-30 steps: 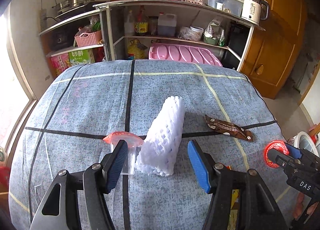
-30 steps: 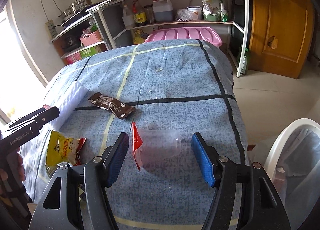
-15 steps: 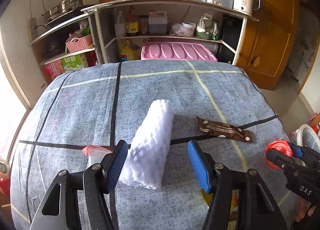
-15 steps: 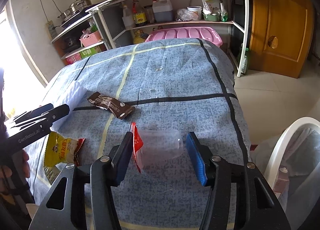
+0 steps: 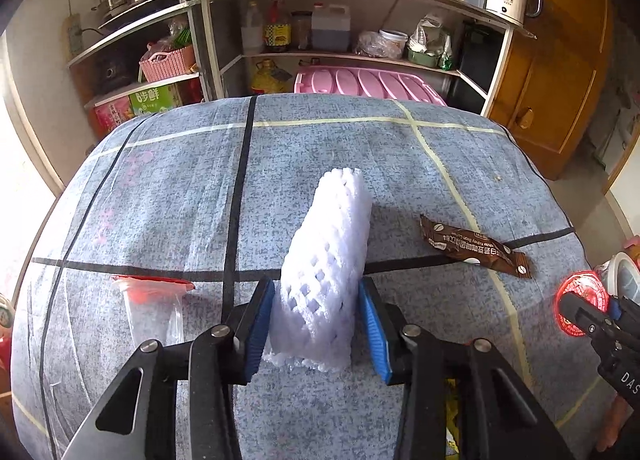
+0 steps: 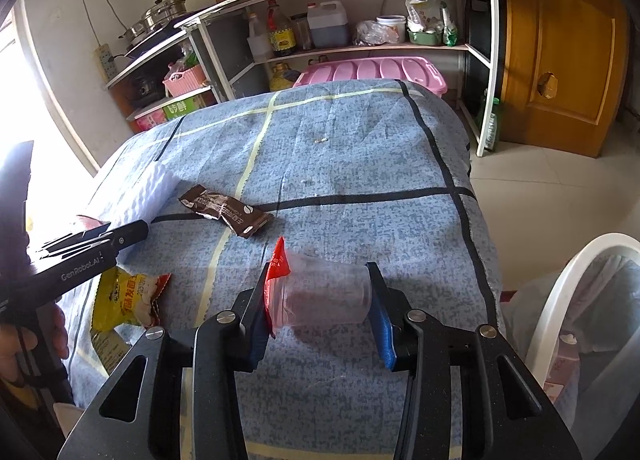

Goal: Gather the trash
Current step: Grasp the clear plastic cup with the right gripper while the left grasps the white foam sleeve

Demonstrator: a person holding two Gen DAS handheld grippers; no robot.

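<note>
On the cloth-covered tabletop [image 5: 168,196], the left claw [image 5: 316,324] is closing on the white foam net [image 5: 324,260], pads touching its sides; soft foam could squash and slip free. The right claw [image 6: 320,312] is closing around the clear cup [image 6: 324,296] lying on its side, which may crumple or roll out. "GenRobot.AI" reads on the left claw's body; the brown sachet [image 6: 224,212] print is too small.
</note>
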